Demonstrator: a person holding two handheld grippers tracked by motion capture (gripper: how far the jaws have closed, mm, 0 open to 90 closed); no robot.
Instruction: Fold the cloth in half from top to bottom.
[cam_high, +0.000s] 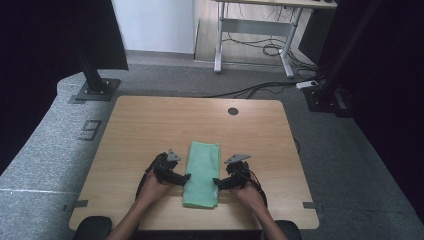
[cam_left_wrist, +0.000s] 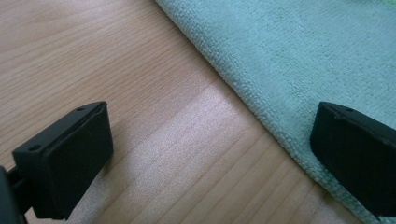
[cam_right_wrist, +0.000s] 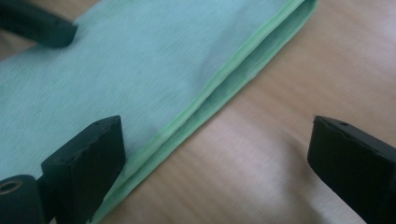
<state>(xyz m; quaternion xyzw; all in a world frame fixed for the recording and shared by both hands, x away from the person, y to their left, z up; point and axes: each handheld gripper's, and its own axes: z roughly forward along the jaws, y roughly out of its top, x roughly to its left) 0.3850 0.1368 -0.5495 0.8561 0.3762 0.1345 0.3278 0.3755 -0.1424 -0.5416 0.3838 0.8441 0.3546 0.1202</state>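
Green microfibre cloth (cam_high: 201, 174), folded into a long rectangle, lying flat on the near half of a light wooden table (cam_high: 145, 125), long side running away from the person. High view: left gripper (cam_high: 184, 178) at the cloth's left edge, right gripper (cam_high: 217, 183) at its right edge, both low near the cloth's near end, each held in one of the person's hands; a round dark grommet (cam_high: 233, 111) near the table's far edge; a second desk (cam_high: 260, 30) on the floor beyond. Left gripper view: left gripper (cam_left_wrist: 210, 154) with jaws spread wide and nothing between them but bare wood and the cloth's edge; one jaw over the table, the other over the cloth (cam_left_wrist: 299, 60); contact with the cloth cannot be told. Right gripper view: right gripper (cam_right_wrist: 217, 158) likewise wide open and empty, straddling the cloth's layered folded edge (cam_right_wrist: 219, 88); one jaw over the cloth, the other over bare wood; the tip of the other gripper lies over the cloth at upper left.
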